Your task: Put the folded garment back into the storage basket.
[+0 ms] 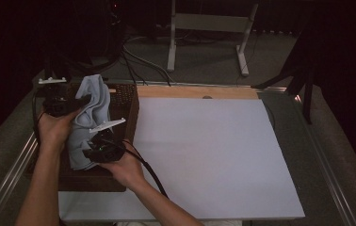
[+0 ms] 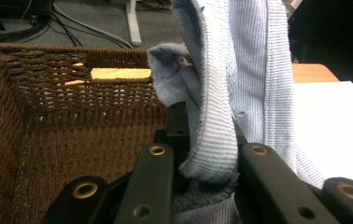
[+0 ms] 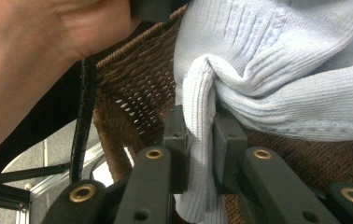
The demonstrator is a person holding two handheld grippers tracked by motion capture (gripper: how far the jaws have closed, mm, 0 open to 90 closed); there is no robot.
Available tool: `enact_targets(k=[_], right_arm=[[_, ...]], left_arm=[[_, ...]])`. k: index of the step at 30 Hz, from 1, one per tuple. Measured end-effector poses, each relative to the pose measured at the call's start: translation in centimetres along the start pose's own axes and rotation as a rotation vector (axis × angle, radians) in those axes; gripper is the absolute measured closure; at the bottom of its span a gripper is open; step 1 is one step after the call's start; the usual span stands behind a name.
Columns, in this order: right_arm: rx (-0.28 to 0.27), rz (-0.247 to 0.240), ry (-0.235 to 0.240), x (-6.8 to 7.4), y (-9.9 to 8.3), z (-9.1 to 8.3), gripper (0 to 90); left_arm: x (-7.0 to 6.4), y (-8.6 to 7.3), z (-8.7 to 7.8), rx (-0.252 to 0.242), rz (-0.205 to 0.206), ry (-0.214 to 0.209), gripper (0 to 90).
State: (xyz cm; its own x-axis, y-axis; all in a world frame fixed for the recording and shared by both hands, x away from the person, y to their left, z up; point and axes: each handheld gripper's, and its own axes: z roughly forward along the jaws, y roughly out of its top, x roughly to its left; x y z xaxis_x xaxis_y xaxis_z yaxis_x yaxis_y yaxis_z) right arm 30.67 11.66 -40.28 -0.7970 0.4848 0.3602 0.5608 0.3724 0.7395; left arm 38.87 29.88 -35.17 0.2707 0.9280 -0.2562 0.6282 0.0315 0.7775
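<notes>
A brown woven basket [image 1: 128, 101] stands at the left edge of the table [image 1: 279, 117], just beside a large white sheet [image 1: 209, 155] that covers most of the tabletop. The basket's wall has a slot-shaped handle opening, through which a strip of pale wood shows in the left gripper view. A light blue knitted garment [image 1: 89, 113] is partly in the basket: its lower part lies inside, while its upper part is lifted above the rim and stands up in a loose peak.

The left gripper [image 1: 63, 104] is at the basket's left side, and in the left gripper view its jaws are clamped on a thick fold of the garment [image 2: 212, 140], which rises straight up from them and hides part of the basket's [image 2: 72, 135] far wall. The right gripper [image 1: 101, 149] is over the near part of the basket; in the right gripper view its jaws pinch a narrow ribbed fold of the garment [image 3: 198, 140], with the cloth bunching out above them over the basket's weave [image 3: 137, 93]. The person's left hand [image 3: 39, 42] shows close by in that view.

The garment is pale blue with fine ribbing, a stitched hem band and soft creases where the cloth is gathered.
</notes>
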Motion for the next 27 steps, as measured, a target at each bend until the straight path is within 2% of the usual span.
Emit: enact_targets(k=[17,27], right_arm=[[0.017,0.000,0.001,0.19,-0.24,0.57,78.5],[0.027,0.001,0.000,0.32,-0.51,0.94,78.4]], left_arm=[[0.70,-0.60,-0.16,0.005,-0.013,0.010,82.4],[1.04,-0.94,-0.20,0.013,-0.006,0.018,82.4]])
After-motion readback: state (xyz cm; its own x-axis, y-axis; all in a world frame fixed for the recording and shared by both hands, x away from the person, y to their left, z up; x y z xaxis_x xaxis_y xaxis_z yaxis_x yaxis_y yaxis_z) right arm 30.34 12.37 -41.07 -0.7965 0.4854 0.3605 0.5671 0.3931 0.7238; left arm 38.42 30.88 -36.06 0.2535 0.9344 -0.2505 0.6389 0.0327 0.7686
